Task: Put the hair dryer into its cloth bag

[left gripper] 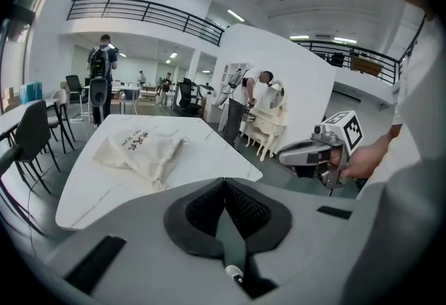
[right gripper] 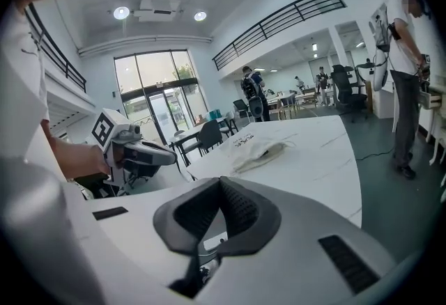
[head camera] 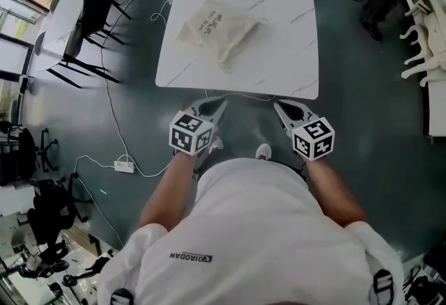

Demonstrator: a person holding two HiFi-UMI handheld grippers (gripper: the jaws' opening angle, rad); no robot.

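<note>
Upper centre of head view: white table (head camera: 279, 53) w/ cream cloth bag (head camera: 217, 30) lying on its left half, printed side up, gathered neck toward bottom edge. Lower centre, just below table edge: left gripper (head camera: 217, 107) & right gripper (head camera: 282, 111), side by side, both w/ jaws closed together, nothing btwn them.

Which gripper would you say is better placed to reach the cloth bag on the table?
Probably the left gripper: the cloth bag lies left of centre on the table, nearer it than the right gripper. Both are shut, empty and short of the table's edge.
</note>
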